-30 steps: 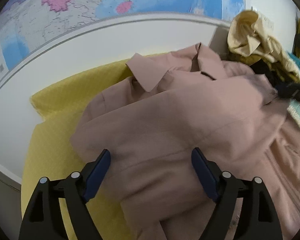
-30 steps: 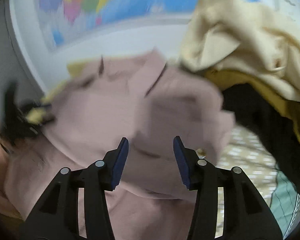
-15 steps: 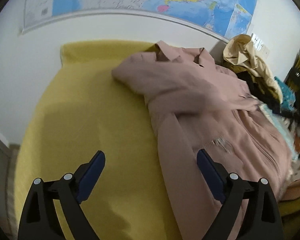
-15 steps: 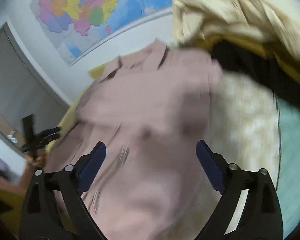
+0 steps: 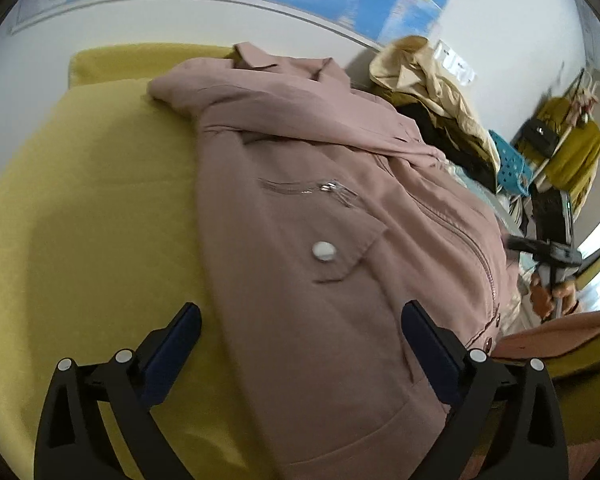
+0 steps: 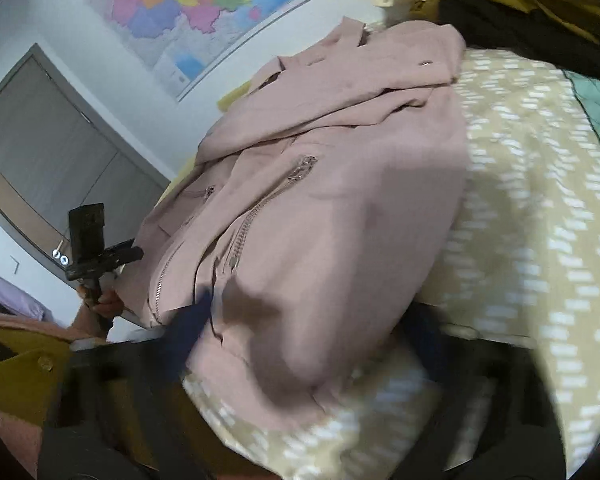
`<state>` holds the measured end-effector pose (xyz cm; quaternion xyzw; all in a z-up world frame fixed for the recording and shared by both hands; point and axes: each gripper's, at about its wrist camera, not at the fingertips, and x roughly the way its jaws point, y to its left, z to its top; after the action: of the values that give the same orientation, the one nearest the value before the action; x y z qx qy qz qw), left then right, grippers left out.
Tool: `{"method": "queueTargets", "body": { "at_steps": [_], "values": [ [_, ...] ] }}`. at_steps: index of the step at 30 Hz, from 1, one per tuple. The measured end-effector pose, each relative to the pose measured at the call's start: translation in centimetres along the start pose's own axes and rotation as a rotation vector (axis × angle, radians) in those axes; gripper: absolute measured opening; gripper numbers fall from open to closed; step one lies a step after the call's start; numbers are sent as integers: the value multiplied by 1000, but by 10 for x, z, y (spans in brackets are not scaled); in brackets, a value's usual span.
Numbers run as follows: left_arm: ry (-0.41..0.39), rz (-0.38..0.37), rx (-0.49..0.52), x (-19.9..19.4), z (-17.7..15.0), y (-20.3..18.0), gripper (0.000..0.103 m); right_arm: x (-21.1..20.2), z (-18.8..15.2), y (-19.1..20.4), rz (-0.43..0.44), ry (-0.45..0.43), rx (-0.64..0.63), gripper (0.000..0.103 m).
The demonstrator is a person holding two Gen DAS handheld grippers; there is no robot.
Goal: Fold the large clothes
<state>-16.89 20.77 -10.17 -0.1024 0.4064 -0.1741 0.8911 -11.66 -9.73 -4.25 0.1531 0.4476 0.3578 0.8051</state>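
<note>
We are lowering the left tongs [image 5: 300, 344], widening and empty, over the pink jacket [image 5: 340, 208], sleeves folded in, hem toward six o'clock on the yellow bed [image 5: 92, 200], while our blurred right tongs [image 6: 300, 328] are closing around its hem, halving left.

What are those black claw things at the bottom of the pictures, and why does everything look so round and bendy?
They are tools, not robot arms. A person holds one hand-held gripper in each hand, and each carries a wide-eyed camera that bends the picture. One picture looks along the left hand-held gripper: its jaws are opening and pinch nothing. The other looks along the right hand-held gripper, which is blurry. Its jaws are closing around the bottom edge of the pink jacket; I can't tell if they pinch it yet. The jacket lies partly on a yellow blanket, with a heap of other clothes behind it.
</note>
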Motion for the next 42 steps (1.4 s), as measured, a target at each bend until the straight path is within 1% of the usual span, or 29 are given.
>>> {"method": "queueTargets", "body": {
  "at_steps": [1, 2, 3, 4, 5, 7, 9, 11, 12, 13, 14, 15, 17, 18, 19, 20, 21, 22, 24, 26, 27, 28, 30, 32, 34, 37, 39, 41, 42],
  "values": [
    [-3, 22, 15, 2, -1, -6, 88, 4, 0, -5, 32, 15, 33, 12],
    [-9, 37, 9, 4, 0, -9, 48, 6, 0, -7, 82, 9, 72, 9],
    [0, 43, -25, 7, 3, -8, 10, 2, -1, -8, 93, -4, 78, 7],
    [24, 31, -100, 8, 6, 0, 3, -2, -1, -6, 108, -17, 86, 6],
    [15, 14, -140, 4, 9, 3, 3, -9, -1, -5, 135, -39, 103, 6],
    [-38, 5, -157, -14, 14, 0, 2, -33, 0, 4, 168, -97, 122, 6],
    [-68, -16, -164, -32, 20, -5, 2, -58, 1, 14, 186, -142, 117, 5],
    [-81, -16, -162, -47, 27, -12, 2, -78, 1, 32, 175, -166, 72, 5],
    [-79, -13, -153, -49, 28, -14, 3, -88, 0, 44, 150, -162, 29, 5],
    [-59, -10, -140, -47, 27, -16, 3, -89, 0, 47, 127, -151, 12, 5],
    [-38, -5, -135, -43, 24, -15, 3, -86, -3, 46, 69, -118, 11, 6],
    [-17, 4, -130, -38, 21, -13, 4, -81, -6, 40, 47, -82, 24, 6],
    [48, 52, -144, -20, 12, -5, 4, -61, -14, 25, -61, 3, 52, 9],
    [74, 46, -152, -12, 8, -1, 6, -50, -19, 16, -70, 42, 83, 11],
    [87, 60, -151, -8, 5, 1, 7, -45, -23, 11, -60, 66, 93, 16],
    [105, 116, -141, -3, 2, 3, 13, -40, -26, 7, -89, 84, 93, 39],
    [102, 127, -134, -3, 0, 3, 15, -39, -25, 3, -143, 82, 101, 54],
    [85, 132, -121, -5, 1, 1, 19, -42, -25, 1, -153, 72, 108, 58],
    [40, 205, -68, -16, 9, -6, 42, -51, -17, -2, -209, 46, 107, 64],
    [-21, 210, -20, -29, 19, -10, 49, -63, -8, -1, -271, 20, 80, 65],
    [-48, 213, 8, -35, 26, -13, 58, -70, 1, 1, -321, -6, 52, 67],
    [-77, 229, 43, -39, 36, -19, 61, -75, 10, 4, -353, -28, 28, 67],
    [-110, 255, 122, -38, 57, -31, 64, -76, 28, 9, -388, -67, -45, 67],
    [-120, 280, 181, -28, 78, -38, 68, -70, 49, 15, -395, -97, -106, 68],
    [-123, 296, 236, -9, 106, -42, 70, -51, 79, 20, -377, -124, -167, 68],
    [-117, 312, 265, 26, 158, -43, 70, -12, 126, 28, -334, -124, -225, 68],
    [-135, 360, 275, 51, 190, -45, 71, 24, 160, 31, -323, -107, -244, 68],
    [-131, 376, 264, 73, 217, -45, 72, 55, 185, 31, -315, -83, -248, 68],
    [-121, 394, 251, 90, 234, -43, 72, 75, 202, 31, -337, -74, -250, 68]
  ]
}}
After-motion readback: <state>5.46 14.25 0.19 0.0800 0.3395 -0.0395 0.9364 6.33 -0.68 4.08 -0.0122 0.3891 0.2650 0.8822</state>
